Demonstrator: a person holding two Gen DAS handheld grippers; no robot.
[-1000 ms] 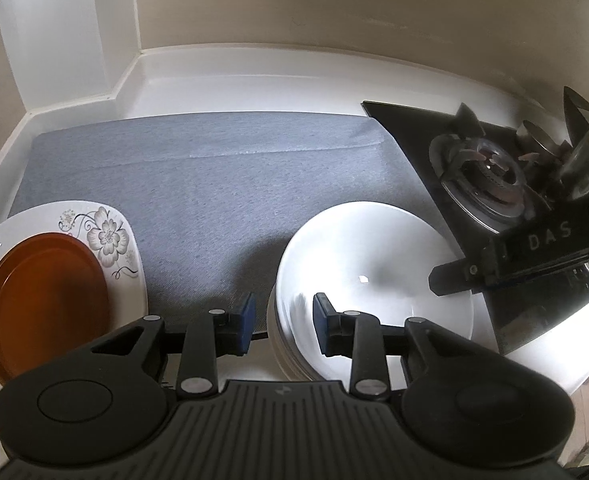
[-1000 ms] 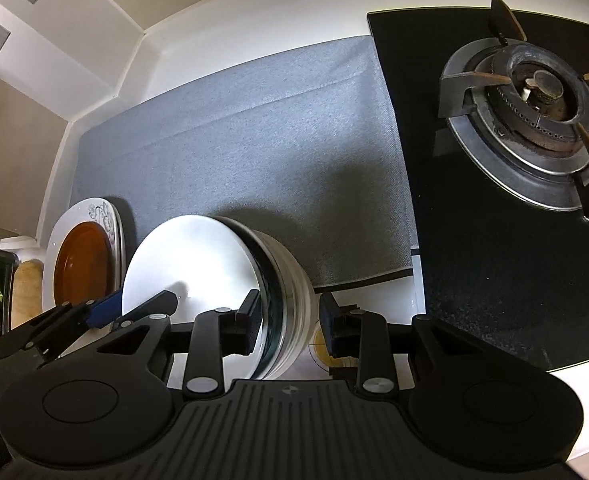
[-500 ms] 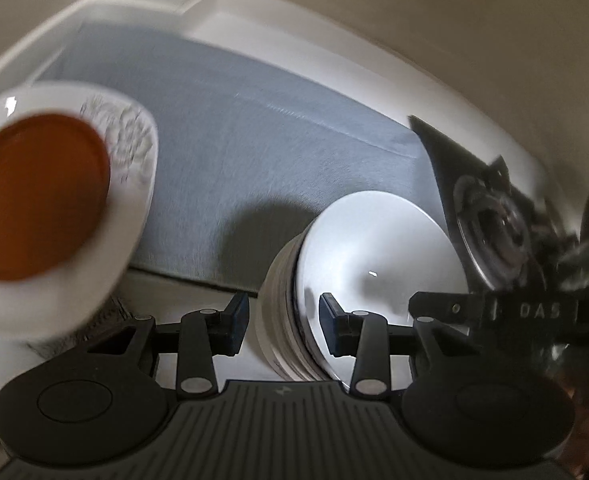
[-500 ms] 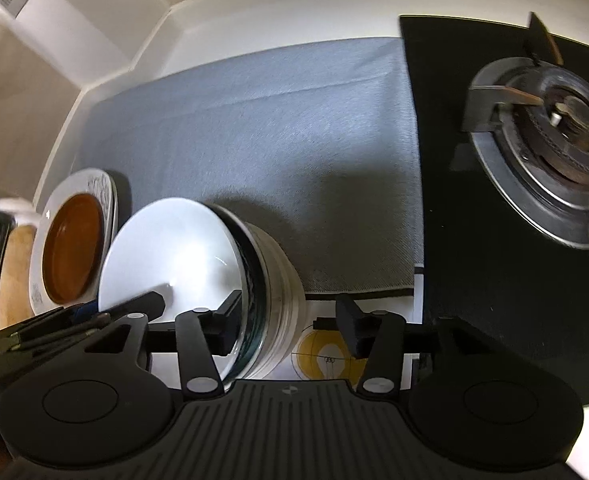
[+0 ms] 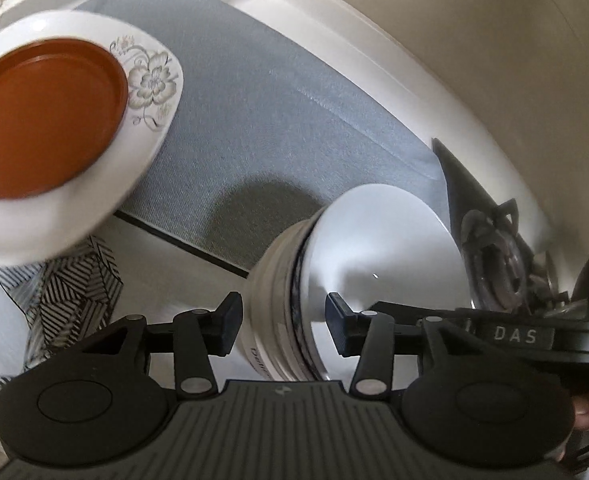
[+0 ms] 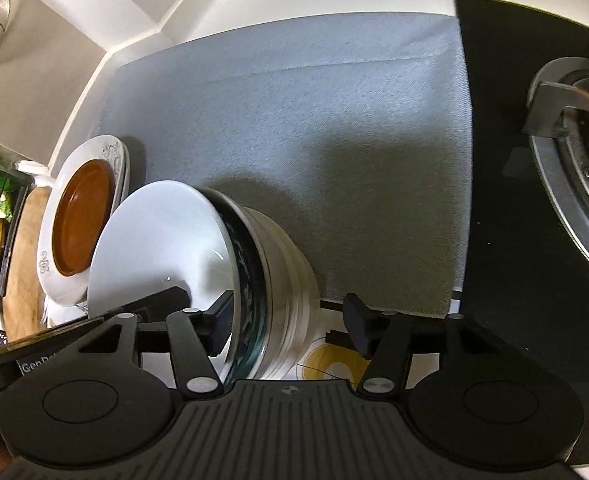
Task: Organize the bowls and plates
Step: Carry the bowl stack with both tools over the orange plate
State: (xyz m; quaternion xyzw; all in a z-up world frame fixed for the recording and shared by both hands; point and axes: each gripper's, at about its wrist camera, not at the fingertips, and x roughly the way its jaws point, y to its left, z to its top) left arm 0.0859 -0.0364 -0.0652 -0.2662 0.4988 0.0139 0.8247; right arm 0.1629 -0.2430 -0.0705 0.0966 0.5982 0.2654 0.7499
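Stack of bowls [image 5: 290,312] sits at near counter edge, between both pairs of jaws. Left gripper [image 5: 280,320] and right gripper [image 6: 290,320] jaws opening, apart, straddling the stack rim, pads not pressing. Left of stack, orange plate [image 6: 80,220] rests on floral plate [image 6: 112,152]. Beyond, grey mat [image 6: 294,120]; gas burner [image 6: 574,168] far right.
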